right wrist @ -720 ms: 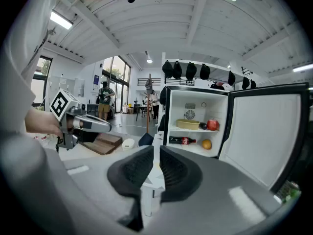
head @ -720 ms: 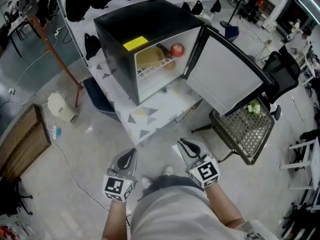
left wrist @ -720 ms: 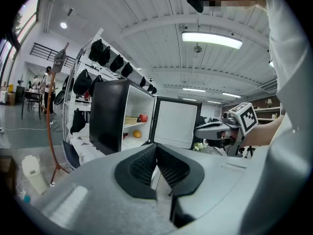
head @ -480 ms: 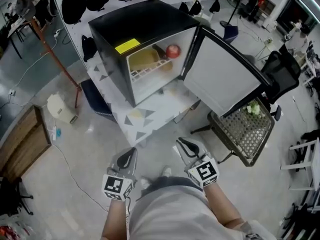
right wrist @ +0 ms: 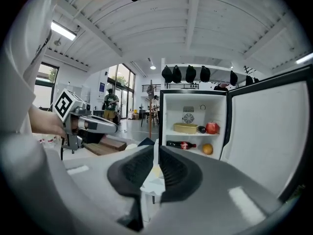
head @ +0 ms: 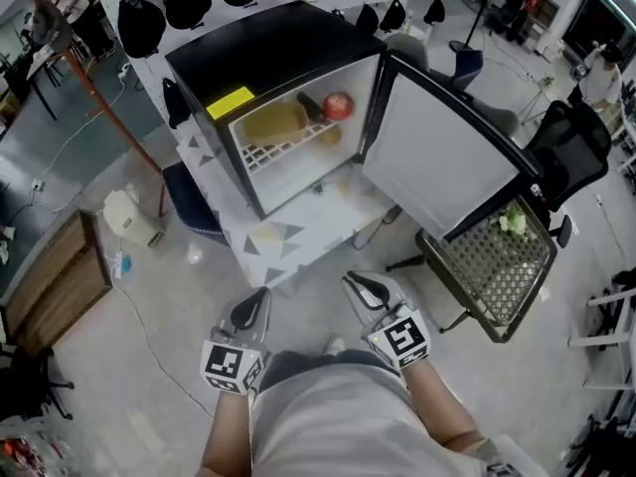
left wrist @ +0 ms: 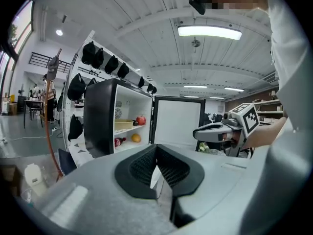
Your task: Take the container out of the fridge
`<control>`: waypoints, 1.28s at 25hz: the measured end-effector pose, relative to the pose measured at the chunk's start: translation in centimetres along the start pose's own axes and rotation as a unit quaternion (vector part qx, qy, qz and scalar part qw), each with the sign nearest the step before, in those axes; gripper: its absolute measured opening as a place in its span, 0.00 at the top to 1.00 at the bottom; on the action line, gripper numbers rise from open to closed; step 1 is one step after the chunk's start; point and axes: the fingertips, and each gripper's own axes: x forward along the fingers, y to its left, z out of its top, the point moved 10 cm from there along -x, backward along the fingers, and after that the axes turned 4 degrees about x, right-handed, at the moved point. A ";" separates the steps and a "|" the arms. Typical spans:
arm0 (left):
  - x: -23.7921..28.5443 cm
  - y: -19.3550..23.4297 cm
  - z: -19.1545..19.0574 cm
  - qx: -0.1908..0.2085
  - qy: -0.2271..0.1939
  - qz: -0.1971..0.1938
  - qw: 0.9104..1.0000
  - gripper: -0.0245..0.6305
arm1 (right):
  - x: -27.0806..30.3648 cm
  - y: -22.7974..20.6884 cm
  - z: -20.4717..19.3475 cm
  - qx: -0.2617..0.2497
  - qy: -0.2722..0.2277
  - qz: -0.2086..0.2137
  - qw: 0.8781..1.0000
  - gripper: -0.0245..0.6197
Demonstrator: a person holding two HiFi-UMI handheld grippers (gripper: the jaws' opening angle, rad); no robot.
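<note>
A black mini fridge (head: 268, 48) stands on a low patterned table (head: 288, 235) with its door (head: 442, 157) swung open to the right. On its upper shelf lies a shallow yellow container (head: 270, 122) (right wrist: 186, 128) (left wrist: 123, 125), with a dark item and a red apple (head: 337, 105) to its right. A cola bottle (right wrist: 180, 144) and an orange (right wrist: 208, 149) sit on the lower level. My left gripper (head: 256, 306) (left wrist: 156, 151) and right gripper (head: 360, 288) (right wrist: 157, 149) are both shut and empty, held low near the person's waist, well short of the fridge.
A mesh chair (head: 492, 266) holding a small green bunch stands under the open door at the right. A black office chair (head: 571, 147) is behind it. At the left are a wooden cabinet (head: 55, 286), a white appliance (head: 129, 217), a floor cable and a blue stool (head: 194, 199).
The fridge has slid left and a little lower in the head view as the camera turned. Both grippers stay shut in about the same place before the body.
</note>
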 end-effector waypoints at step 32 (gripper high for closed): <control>8.6 25.0 2.3 0.037 -0.001 -0.160 0.986 0.95 | 20.1 1.6 5.3 0.027 0.011 -0.182 0.983 0.90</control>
